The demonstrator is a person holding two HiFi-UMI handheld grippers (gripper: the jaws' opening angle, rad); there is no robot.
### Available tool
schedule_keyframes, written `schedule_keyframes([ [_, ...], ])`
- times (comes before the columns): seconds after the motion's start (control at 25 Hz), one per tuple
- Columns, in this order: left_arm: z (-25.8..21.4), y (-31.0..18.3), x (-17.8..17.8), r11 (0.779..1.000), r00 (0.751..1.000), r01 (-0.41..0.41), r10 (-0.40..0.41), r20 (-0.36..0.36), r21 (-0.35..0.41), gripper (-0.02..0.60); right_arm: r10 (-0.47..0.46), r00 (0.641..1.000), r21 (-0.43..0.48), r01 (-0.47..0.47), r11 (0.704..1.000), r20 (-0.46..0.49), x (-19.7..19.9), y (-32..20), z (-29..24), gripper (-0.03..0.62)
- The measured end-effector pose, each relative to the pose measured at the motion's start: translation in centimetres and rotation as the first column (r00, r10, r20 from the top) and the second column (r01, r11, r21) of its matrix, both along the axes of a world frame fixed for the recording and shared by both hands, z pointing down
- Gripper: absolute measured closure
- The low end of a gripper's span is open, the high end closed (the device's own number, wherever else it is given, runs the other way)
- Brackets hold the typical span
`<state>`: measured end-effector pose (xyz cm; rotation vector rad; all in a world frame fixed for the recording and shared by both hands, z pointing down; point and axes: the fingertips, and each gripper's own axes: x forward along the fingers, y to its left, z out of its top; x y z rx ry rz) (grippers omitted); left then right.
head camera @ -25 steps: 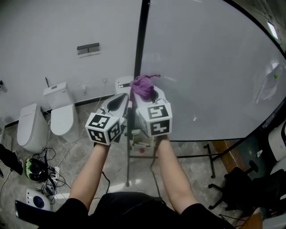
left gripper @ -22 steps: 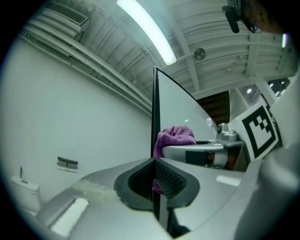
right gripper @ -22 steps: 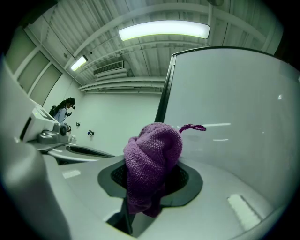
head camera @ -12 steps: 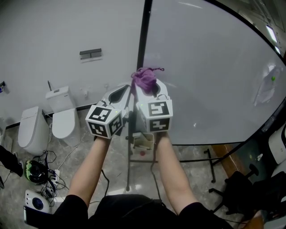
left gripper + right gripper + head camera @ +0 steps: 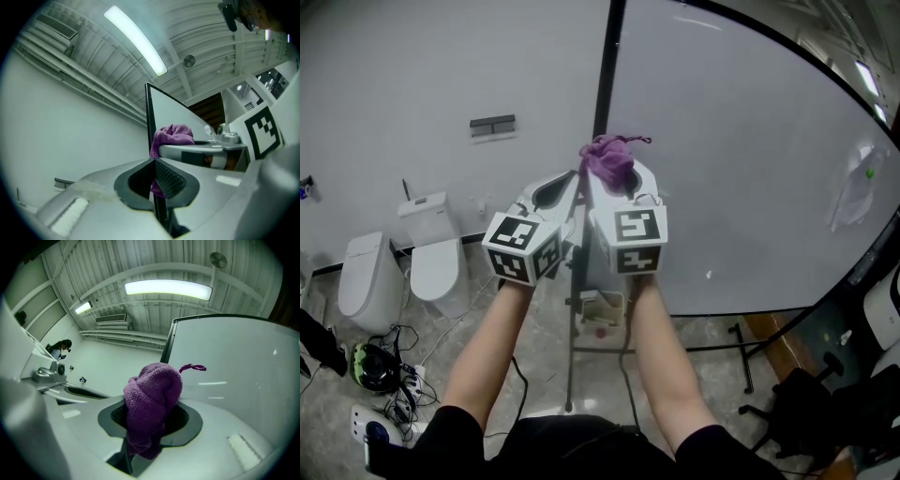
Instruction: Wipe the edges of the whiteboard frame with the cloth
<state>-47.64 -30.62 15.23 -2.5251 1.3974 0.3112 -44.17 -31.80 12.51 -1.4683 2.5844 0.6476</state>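
Right gripper view: right gripper (image 5: 149,427) pinches the purple cloth (image 5: 152,397), the wad bulging past the jaw tips, just beside the whiteboard frame (image 5: 167,345) (its black left upright). Left gripper (image 5: 154,163) looks nipped onto that same upright just below the cloth, though the wide lens makes contact hard to confirm. To wipe well: press the wad onto the upright, cover its outer face, slide along it in one even stroke, left gripper steadying the board.
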Motion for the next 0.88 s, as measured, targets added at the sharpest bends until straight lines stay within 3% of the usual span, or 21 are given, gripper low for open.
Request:
schedule_keyframes([
  [0.64,-7.4,-1.2,0.2,0.995,0.999,-0.032,0.03,0.021,0.09,0.578,0.011,1.0,0.129,-0.011,0.992,0.0,-0.6,0.6,-9.4,0.445],
  [0.88,-11.4,-1.1,0.4,0.99,0.998,-0.063,0.065,-0.008,0.128,0.578,0.01,1.0,0.184,-0.006,0.983,-0.021,-1.3,0.5,-13.5,0.445],
])
